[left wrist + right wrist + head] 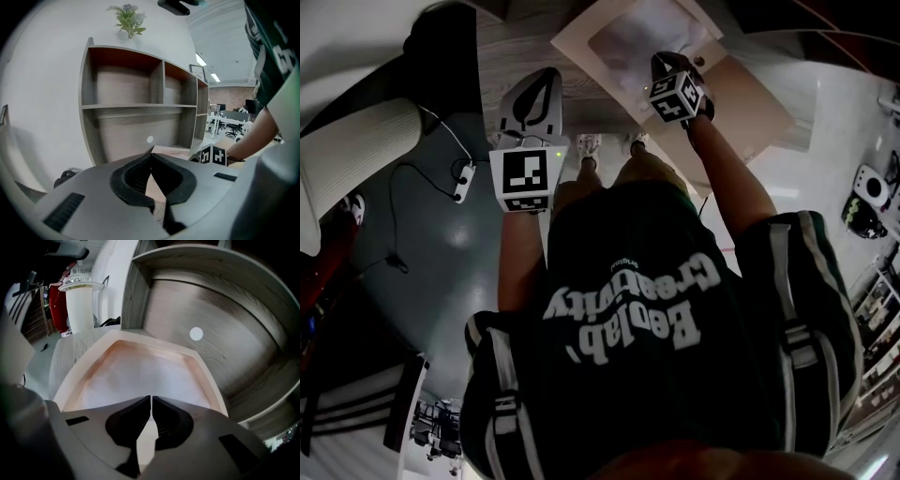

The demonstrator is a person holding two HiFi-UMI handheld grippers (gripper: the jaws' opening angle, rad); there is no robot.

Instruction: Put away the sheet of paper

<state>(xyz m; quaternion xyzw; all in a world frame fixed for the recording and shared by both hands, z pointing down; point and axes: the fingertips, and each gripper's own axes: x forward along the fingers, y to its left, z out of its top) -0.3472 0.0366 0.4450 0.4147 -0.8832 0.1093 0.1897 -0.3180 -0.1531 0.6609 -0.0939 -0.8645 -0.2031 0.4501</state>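
Observation:
The sheet of paper (140, 371), white with a pale pink border, lies curled up at its edges on the bottom board of a wooden shelf unit (211, 310). My right gripper (151, 400) is shut on the sheet's near edge, and pale paper shows between its jaws. In the head view the paper (642, 37) sits at the top with the right gripper (667, 67) on its near right side. My left gripper (546, 82) hangs to the left of the sheet, apart from it. In its own view the left gripper (151, 153) is shut with nothing in it.
The shelf unit (140, 108) has several open compartments and a potted plant (126, 18) on top. A white dot (196, 333) marks its back panel. A beige board (750, 108) lies to the right of the paper. Cables (459, 178) trail on the grey floor to the left.

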